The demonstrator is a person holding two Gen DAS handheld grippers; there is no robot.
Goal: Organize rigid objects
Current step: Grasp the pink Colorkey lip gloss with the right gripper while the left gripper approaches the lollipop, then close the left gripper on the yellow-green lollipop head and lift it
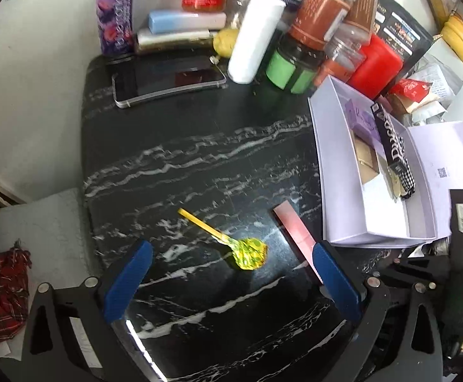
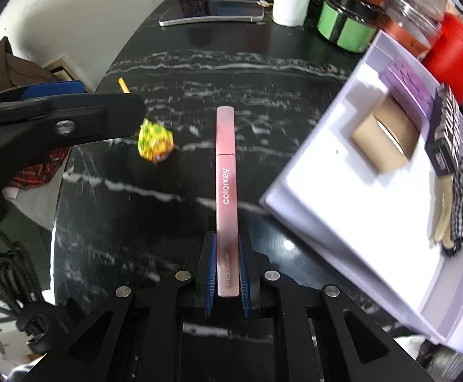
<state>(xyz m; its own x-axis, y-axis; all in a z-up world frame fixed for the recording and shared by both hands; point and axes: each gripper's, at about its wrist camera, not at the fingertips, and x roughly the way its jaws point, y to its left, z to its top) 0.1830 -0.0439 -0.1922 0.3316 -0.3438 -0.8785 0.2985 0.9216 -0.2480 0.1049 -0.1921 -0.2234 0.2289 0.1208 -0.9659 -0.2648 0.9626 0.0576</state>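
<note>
A lollipop in a yellow-green wrapper [image 1: 251, 253] lies on the black marble table [image 1: 199, 146], its yellow stick pointing far-left. My left gripper [image 1: 231, 256] is open, its blue pads on either side of the lollipop, just above the table. My right gripper [image 2: 226, 248] is shut on the near end of a pink "colorkey" cosmetic stick [image 2: 226, 172], which points straight ahead over the table. The same stick [image 1: 293, 232] shows beside the left gripper's right finger. The lollipop [image 2: 155, 141] and the left gripper's finger [image 2: 56, 121] show at left in the right wrist view.
An open white box [image 1: 339, 165] at the right holds a purple box, a tan box [image 2: 387, 140], a black patterned box and a checkered item. At the back stand a phone [image 1: 167, 79], a white cylinder [image 1: 255, 36], a green-labelled jar [image 1: 290, 70], a purple can, several jars.
</note>
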